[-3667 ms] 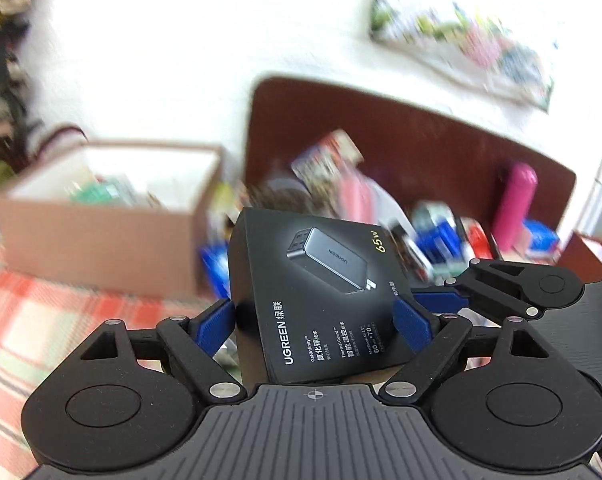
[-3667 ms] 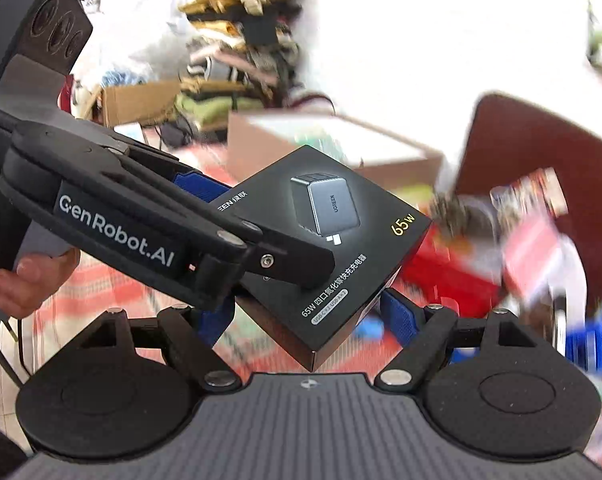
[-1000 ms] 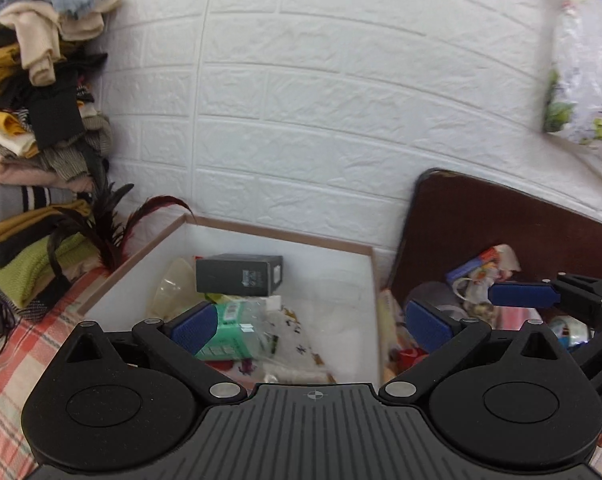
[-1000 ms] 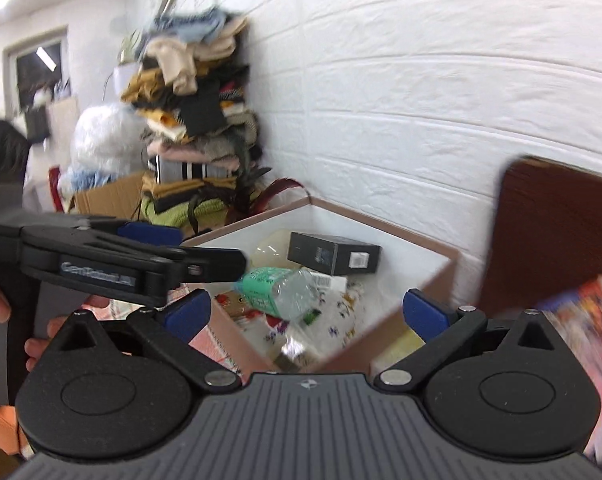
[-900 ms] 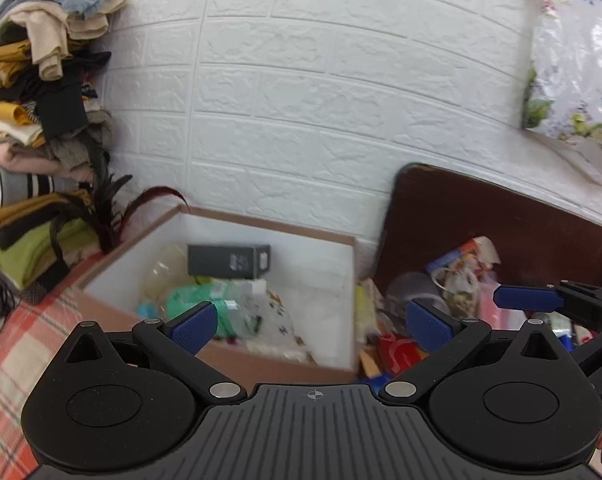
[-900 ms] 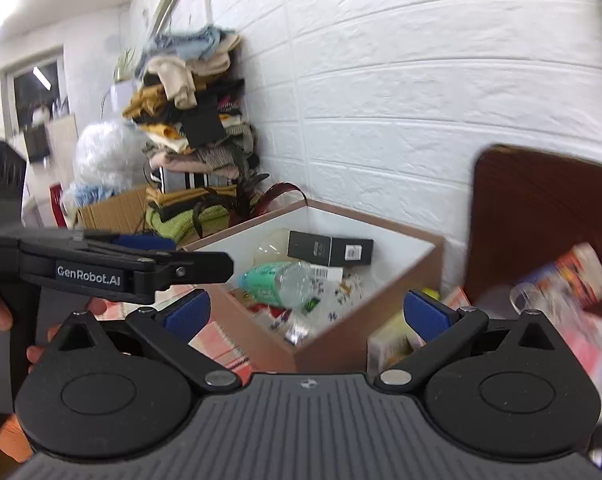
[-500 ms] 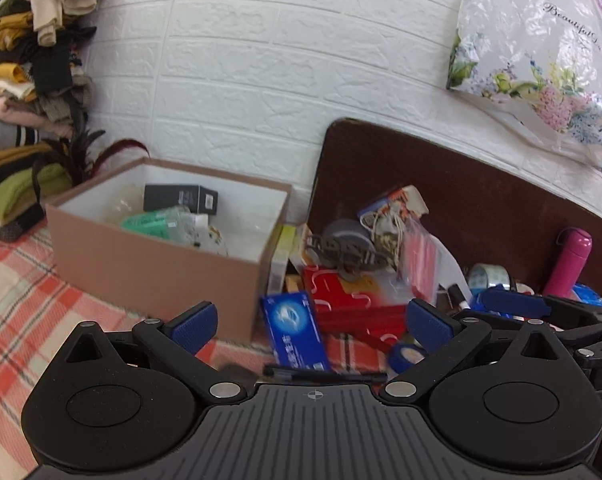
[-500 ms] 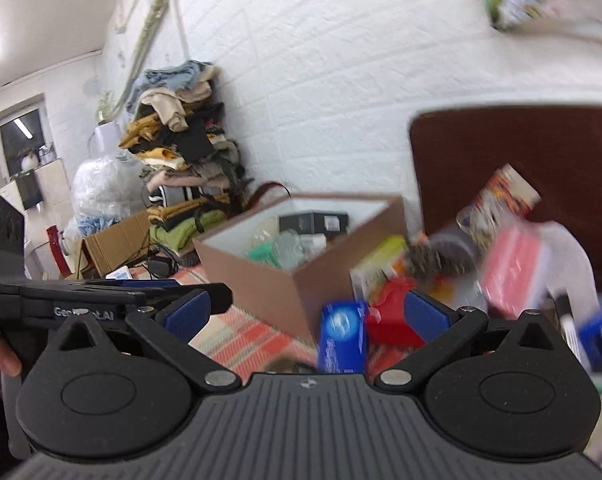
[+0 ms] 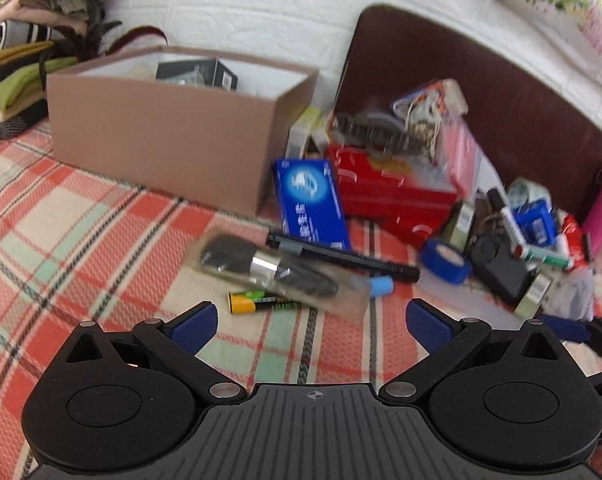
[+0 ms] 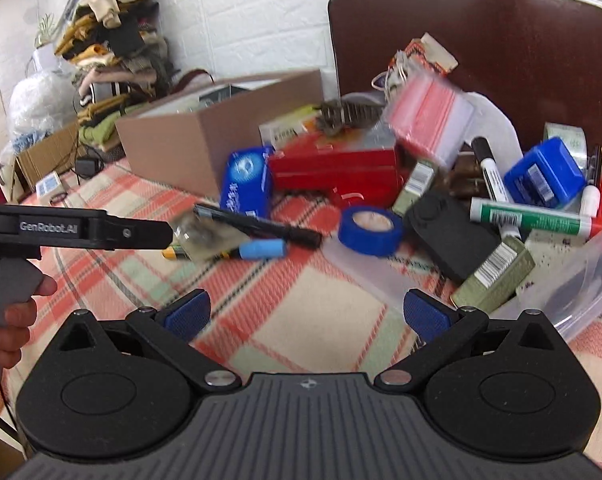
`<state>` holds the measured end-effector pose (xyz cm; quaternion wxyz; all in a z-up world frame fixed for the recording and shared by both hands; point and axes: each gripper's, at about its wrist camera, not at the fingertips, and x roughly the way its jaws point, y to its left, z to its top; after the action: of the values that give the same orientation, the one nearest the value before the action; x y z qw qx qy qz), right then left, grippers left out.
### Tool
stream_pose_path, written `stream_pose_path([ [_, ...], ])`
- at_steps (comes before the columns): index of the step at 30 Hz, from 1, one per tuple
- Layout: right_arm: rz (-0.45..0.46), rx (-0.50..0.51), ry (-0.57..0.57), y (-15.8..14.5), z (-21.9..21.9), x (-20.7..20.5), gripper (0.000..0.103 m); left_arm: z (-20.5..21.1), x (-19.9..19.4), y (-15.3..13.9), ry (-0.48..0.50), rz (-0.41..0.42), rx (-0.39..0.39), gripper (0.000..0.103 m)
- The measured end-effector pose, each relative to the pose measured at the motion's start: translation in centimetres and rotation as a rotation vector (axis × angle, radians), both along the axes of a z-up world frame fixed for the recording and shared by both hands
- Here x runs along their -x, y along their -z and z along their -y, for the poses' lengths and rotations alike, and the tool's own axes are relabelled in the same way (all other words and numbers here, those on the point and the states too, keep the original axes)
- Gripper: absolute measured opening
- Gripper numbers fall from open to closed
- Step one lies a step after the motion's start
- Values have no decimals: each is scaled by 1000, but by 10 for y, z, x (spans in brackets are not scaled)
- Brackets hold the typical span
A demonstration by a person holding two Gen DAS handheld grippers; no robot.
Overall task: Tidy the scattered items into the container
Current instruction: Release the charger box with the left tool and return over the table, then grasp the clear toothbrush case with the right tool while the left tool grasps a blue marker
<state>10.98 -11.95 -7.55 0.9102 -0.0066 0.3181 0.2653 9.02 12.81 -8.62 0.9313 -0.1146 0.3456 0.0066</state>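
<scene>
Now both tools are gaping wide and gripping nothing: the left gripper (image 9: 311, 322) is hovering just short of a bagged brush (image 9: 269, 270), the right gripper (image 10: 305, 310) facing blue tape (image 10: 369, 230).

A big pile of folded clothes (image 10: 113, 36) is sitting against the white brick wall (image 9: 261, 4). A dark brown board (image 10: 501, 40) is leaning on that wall too. A flowery plastic bag (image 9: 561, 0) is hanging up high on the wall. A red, green and cream checked cloth (image 9: 81, 216) is lying flat under everything. A small open cardboard box (image 10: 45, 156) is sitting beside the clothes, and a puffy white plastic bag (image 10: 37, 100) is resting behind it.
</scene>
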Motion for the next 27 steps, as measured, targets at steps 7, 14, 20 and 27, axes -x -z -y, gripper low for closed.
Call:
stream_pose_path([
  [7, -32, 6, 8, 12, -3, -11, 102, 7, -12, 4, 39, -4, -1, 103],
  [14, 45, 100, -5, 22, -7, -23, 99, 12, -36, 12, 63, -24, 42, 93],
  [20, 53, 178, -12, 28, -8, -44, 86, 4, -48, 23, 45, -71, 124, 81],
  [27, 26, 232, -73, 32, -3, -64, 76, -2, -50, 27, 57, -90, 180, 46],
])
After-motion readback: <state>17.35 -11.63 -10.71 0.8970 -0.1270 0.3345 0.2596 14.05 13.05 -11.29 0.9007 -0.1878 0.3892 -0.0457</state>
